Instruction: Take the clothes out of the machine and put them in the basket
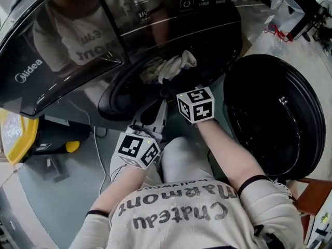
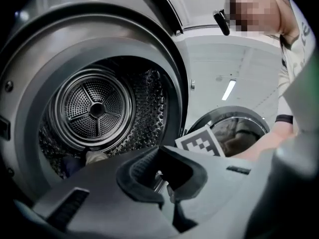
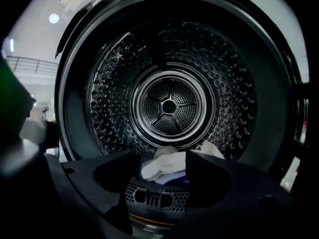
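Well, the right gripper (image 3: 159,177) has its jaws wide apart and holds nothing. It points into the round mouth of the washing machine (image 1: 62,61). The white clothes (image 3: 164,164) lie on the bottom of the drum (image 3: 169,59), just past the jaw tips and in line with the gap between them. The pads are not pressing on the cloth. A bit of blue cloth (image 3: 175,176) peeks out from under the white. In the head view the same white clothes (image 1: 174,66) sit just inside the opening, right beside the right gripper (image 1: 168,90). The left gripper (image 1: 157,110) waits lower, near the bottom edge of the opening and close to the right one. In the left gripper view its jaws seem to be shut with nothing between them, but the angle makes that hard to see. A thick dark rim (image 3: 75,133) runs all around the opening. Above the clothes the drum is wide and bare. The door (image 1: 275,118) is swung fully open on the person's right, away from both grippers.
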